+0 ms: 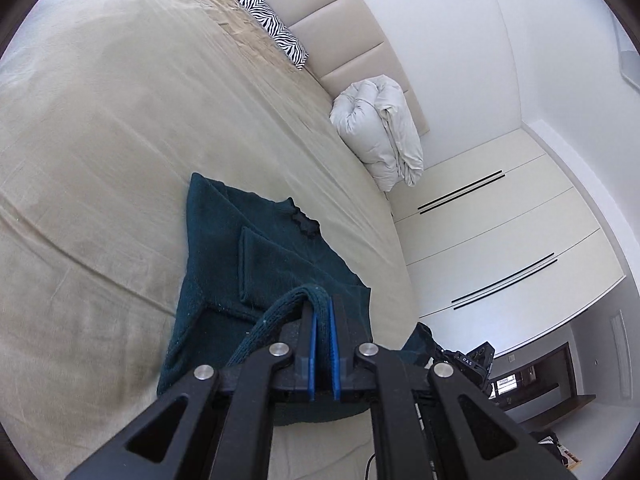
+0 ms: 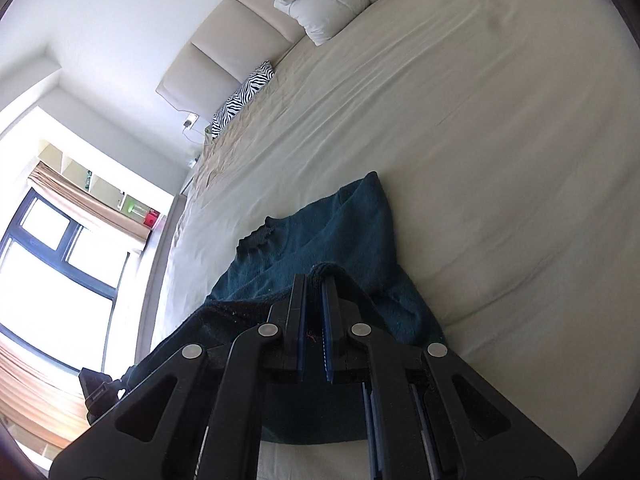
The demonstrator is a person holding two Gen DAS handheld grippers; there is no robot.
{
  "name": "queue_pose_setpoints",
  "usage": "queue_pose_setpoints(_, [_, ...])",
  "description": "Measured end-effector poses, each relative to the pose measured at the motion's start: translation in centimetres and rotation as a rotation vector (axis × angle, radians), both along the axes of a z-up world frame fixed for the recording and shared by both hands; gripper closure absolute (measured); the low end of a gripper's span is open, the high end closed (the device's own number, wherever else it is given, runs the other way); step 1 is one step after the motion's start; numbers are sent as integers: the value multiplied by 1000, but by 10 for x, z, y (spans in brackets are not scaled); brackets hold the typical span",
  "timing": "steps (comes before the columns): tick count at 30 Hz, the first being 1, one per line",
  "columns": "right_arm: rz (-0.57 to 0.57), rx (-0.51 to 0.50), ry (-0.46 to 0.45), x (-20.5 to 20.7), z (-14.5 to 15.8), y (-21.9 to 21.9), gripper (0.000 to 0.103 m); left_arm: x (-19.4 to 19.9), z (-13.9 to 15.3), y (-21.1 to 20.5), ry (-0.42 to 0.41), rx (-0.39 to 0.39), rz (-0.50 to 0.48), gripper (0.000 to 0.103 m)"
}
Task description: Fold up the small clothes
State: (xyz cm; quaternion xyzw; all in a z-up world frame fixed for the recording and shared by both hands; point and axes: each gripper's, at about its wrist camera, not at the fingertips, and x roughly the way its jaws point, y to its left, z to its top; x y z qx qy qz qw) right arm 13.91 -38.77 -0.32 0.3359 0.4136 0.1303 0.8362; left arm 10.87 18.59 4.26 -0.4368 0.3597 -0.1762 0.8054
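A dark teal knitted sweater (image 1: 256,256) lies on the beige bed sheet (image 1: 100,152), its sleeve folded in over the chest and its ruffled collar (image 1: 304,222) at the far end, toward the middle of each frame. Its long axis runs from the hem, at the bottom centre of both views, up and away to that collar. The garment therefore lies straight ahead of and below both tools, neither one clearly nearer to it than the other.

The left gripper (image 1: 322,304) has its blue pads pressed together on a thick ribbed edge of the knit, which loops up over the left finger. The right gripper (image 2: 314,282) likewise pinches a fold of the same edge at its fingertips. In both views the held hem stands lifted off the sheet while the body of the sweater (image 2: 320,240) rests flat beyond.

The coming move likely turns on this: with the hem in both tools and the collar directly ahead, carrying the hem forward along the long axis would lay the lower half over the upper.

Farther out, a zebra-striped pillow (image 1: 276,30) and a bundled white duvet (image 1: 380,132) sit against the padded headboard (image 1: 352,28), well apart from the sweater.
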Motion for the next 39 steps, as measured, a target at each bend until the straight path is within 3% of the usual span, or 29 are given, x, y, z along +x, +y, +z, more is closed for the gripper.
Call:
queue_pose_setpoints(13, [-35, -51, 57, 122, -46, 14, 97, 113, -44, 21, 97, -19, 55, 96])
queue_pose_setpoints(21, [-70, 10, 115, 173, -94, 16, 96, 153, -83, 30, 160, 4, 85, 96])
queue_pose_setpoints(22, [-74, 26, 128, 178, -101, 15, 95, 154, -88, 31, 169, 8, 96, 90])
queue_pose_setpoints(23, [-79, 32, 141, 182, -106, 14, 94, 155, -92, 33, 177, 9, 103, 75])
queue_pose_setpoints(26, [-115, 32, 128, 182, -113, 12, 63, 151, -95, 40, 173, 4, 132, 46])
queue_pose_setpoints(27, [-139, 33, 111, 178, -112, 9, 40, 148, -94, 42, 169, 4, 140, 43])
queue_pose_setpoints(28, [-165, 37, 92, 174, -110, 5, 29, 145, -92, 44, 162, 6, 144, 42])
queue_pose_setpoints(34, [-109, -31, 49, 149, -93, 5, 31, 109, -72, 21, 117, 141, 78, 42])
queue_pose_setpoints(39, [-9, -171, 57, 112, -90, 24, 37, 67, -86, 1, 139, 208, 60, 42])
